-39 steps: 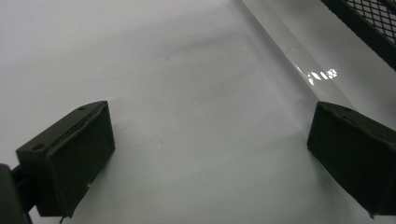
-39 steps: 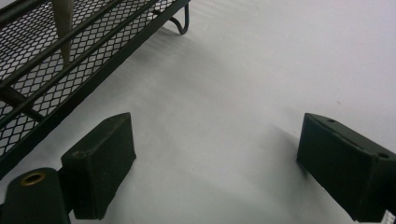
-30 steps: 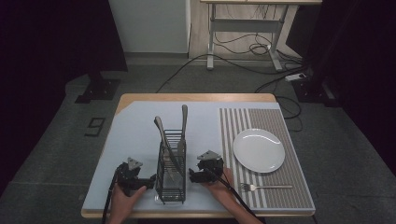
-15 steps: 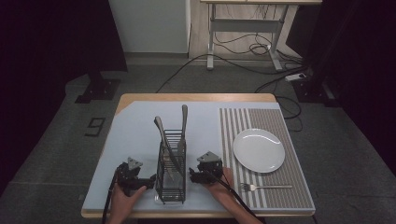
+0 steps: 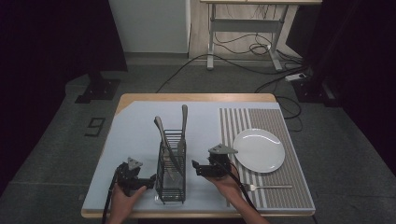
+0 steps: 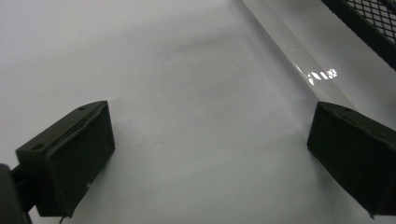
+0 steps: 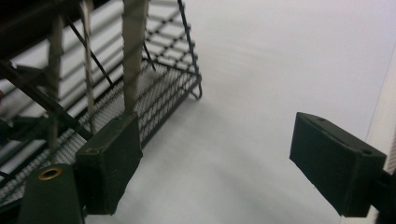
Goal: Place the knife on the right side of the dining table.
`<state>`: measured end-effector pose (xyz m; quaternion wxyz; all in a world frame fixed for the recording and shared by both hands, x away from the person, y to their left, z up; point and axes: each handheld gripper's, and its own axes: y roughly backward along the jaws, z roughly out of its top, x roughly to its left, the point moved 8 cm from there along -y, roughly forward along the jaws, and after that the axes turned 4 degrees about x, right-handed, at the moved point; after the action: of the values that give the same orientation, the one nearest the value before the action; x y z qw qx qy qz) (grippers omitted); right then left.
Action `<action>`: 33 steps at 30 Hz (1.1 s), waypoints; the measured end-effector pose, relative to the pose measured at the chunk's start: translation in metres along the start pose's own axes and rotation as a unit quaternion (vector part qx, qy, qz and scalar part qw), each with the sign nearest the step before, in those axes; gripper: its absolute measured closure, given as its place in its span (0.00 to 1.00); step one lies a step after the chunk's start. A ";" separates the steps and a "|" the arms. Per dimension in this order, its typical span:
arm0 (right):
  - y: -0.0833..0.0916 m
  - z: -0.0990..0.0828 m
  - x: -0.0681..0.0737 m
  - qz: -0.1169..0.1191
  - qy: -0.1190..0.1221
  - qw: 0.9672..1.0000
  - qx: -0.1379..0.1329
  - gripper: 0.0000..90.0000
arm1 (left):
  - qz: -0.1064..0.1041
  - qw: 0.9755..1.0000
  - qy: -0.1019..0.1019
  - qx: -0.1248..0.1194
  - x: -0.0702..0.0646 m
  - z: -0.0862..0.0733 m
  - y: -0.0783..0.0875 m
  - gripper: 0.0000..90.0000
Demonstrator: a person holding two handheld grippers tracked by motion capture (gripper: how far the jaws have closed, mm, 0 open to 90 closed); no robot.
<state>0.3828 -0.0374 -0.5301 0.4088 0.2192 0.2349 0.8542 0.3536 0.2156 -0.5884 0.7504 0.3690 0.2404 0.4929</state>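
Near the front edge of the table (image 5: pixel 140 121), a black wire cutlery rack (image 5: pixel 171 179) stood between the two grippers. Left gripper (image 5: pixel 148 181) lay just beside the rack, fingers (image 6: pixel 70 158) wide apart over bare light mat. Right gripper (image 5: pixel 197 168) sat near the rack's other side, fingers (image 7: pixel 109 163) wide, nothing held. Open mat stretched behind the rack. Two utensils (image 5: pixel 182 126) leaned upright inside, their lower ends hidden by wire. White plate (image 5: pixel 259 150) and fork (image 5: pixel 266 187) lay on the striped mat (image 5: pixel 299 186), right.

White plate (image 5: pixel 259 150) on striped mat (image 5: pixel 280 126), fork (image 5: pixel 266 187) nearby, wire caddy (image 5: pixel 171 168) holding cutlery
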 end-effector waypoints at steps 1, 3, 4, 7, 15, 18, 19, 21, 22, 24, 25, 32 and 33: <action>0.002 0.002 -0.001 0.000 0.002 1.000 -0.004 0.19 | 0.000 1.000 0.000 0.000 0.000 0.000 0.000 0.00; 0.004 0.006 -0.001 0.001 0.004 1.000 -0.010 0.19 | 0.000 1.000 0.000 0.000 0.000 0.000 0.000 0.00; 0.006 0.009 -0.003 0.006 0.003 1.000 -0.015 0.20 | 0.000 1.000 0.000 0.000 0.000 0.000 0.000 0.00; 0.008 0.013 -0.003 0.011 0.000 1.000 -0.022 0.20 | 0.000 1.000 0.000 0.000 0.000 0.000 0.000 0.00; 0.018 0.026 -0.006 0.023 0.004 0.999 -0.040 0.24 | 0.000 1.000 0.000 0.000 0.000 0.000 0.000 0.00; 0.018 0.035 -0.006 0.026 0.002 0.998 -0.049 0.24 | 0.000 1.000 0.000 0.000 0.000 0.000 0.000 0.00; 0.018 0.035 -0.006 0.026 0.002 0.998 -0.049 0.24 | 0.000 1.000 0.000 0.000 0.000 0.000 0.000 0.00; 0.019 0.041 -0.007 0.029 -0.001 0.998 -0.052 0.25 | 0.001 1.000 0.000 0.000 0.000 0.000 0.000 0.00; 0.019 0.043 -0.007 0.031 -0.001 0.998 -0.054 0.25 | 0.000 1.000 0.000 0.000 0.000 0.000 0.000 0.00; 0.020 0.045 -0.007 0.032 -0.001 0.998 -0.056 0.26 | 0.001 1.000 -0.001 0.000 0.000 0.000 0.000 0.00; 0.020 0.046 -0.007 0.032 0.000 0.998 -0.056 0.26 | 0.000 1.000 0.000 0.000 0.000 0.000 0.000 0.00; 0.021 0.057 -0.008 0.036 0.000 0.998 -0.059 0.28 | 0.001 1.000 -0.001 0.000 0.000 0.000 0.000 0.00; 0.021 0.057 -0.008 0.036 0.000 0.998 -0.059 0.28 | 0.001 1.000 -0.001 0.000 0.000 0.000 0.000 0.00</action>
<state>0.4074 -0.0432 -0.4744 0.3902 0.2031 0.1765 0.8805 0.3536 0.2157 -0.5883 0.7503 0.3695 0.2396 0.4932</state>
